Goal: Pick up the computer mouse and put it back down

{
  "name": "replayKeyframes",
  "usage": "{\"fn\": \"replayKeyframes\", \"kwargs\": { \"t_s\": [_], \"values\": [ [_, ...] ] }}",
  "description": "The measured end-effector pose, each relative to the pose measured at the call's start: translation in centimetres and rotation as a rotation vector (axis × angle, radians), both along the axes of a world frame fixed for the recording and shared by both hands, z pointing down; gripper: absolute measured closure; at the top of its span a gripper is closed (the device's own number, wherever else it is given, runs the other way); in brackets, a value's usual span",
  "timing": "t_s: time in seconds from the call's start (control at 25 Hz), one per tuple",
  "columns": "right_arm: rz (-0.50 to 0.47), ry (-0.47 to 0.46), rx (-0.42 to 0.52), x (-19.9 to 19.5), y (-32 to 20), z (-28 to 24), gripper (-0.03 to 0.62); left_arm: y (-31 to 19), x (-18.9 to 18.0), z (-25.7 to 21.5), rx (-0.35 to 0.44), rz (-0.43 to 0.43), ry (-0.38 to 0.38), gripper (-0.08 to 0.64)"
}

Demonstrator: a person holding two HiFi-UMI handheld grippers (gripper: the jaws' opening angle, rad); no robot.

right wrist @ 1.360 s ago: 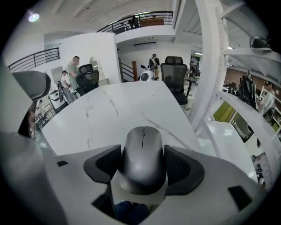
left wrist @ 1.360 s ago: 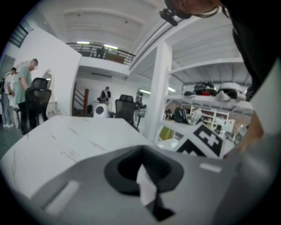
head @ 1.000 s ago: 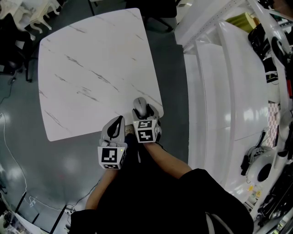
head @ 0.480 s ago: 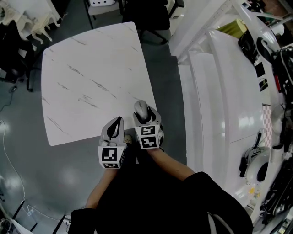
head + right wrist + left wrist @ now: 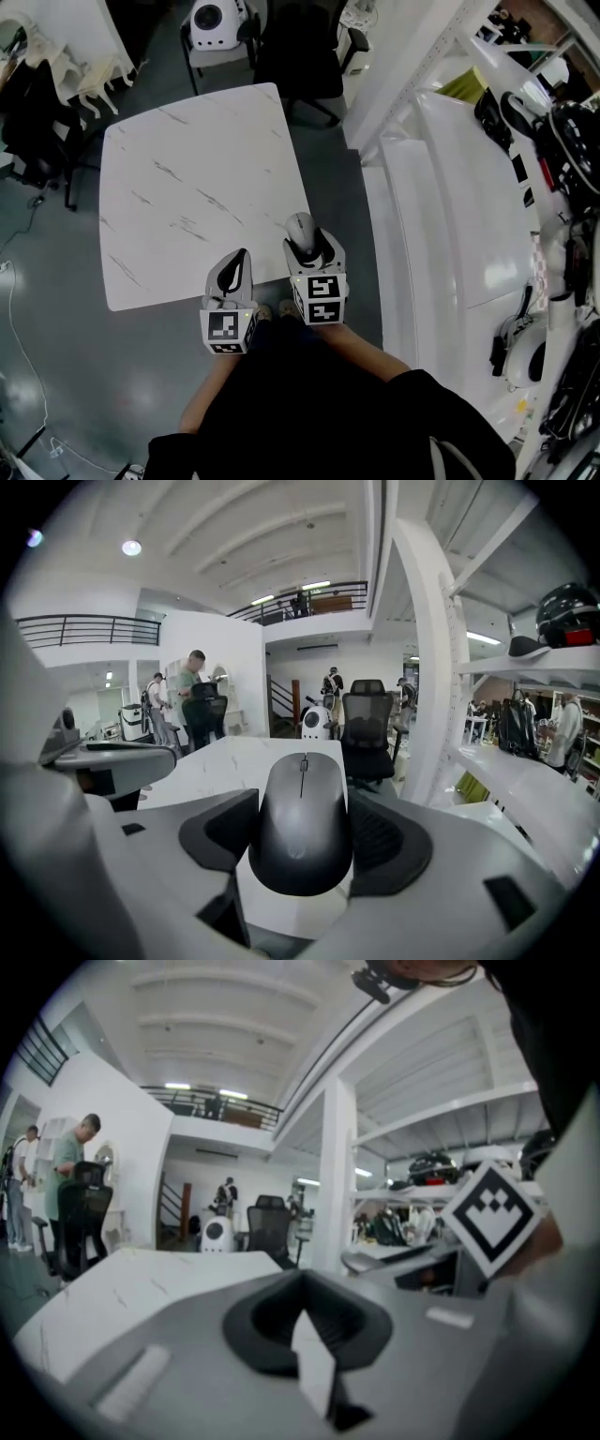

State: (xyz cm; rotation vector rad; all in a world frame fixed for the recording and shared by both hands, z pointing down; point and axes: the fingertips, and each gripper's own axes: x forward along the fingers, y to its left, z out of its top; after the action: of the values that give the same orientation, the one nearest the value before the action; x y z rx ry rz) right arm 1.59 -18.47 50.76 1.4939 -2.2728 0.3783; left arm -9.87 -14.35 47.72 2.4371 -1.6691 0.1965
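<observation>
Mouse [image 5: 300, 822], dark grey, was pinched by its sides in the right tongs [image 5: 302, 234], apparently lifted just over the near right corner of the white tabletop [image 5: 187, 187], handy for setting down again. Left tongs [image 5: 239, 261] hung alongside, closed and empty, unneeded.

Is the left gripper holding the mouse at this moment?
No, the left gripper has its jaws together on nothing; the mouse sits between the jaws of the right gripper.
</observation>
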Motion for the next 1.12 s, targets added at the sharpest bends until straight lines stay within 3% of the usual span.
{"fn": "replayKeyframes", "kwargs": {
  "t_s": [0.4,0.6,1.12],
  "values": [
    [-0.027,-0.034,0.162,0.7,1.3,-6.3,0.334,0.4,-0.7,-4.5,0.1,-0.041,-0.003,0.552],
    [-0.034,-0.044,0.188,0.5,1.4,-7.3,0.334,0.6,-0.4,-5.6,0.133,-0.032,-0.012,0.552],
    [-0.031,-0.048,0.189,0.6,0.9,-7.0,0.334,-0.1,-0.3,-5.2,0.121,-0.033,-0.013,0.552]
  ]
}}
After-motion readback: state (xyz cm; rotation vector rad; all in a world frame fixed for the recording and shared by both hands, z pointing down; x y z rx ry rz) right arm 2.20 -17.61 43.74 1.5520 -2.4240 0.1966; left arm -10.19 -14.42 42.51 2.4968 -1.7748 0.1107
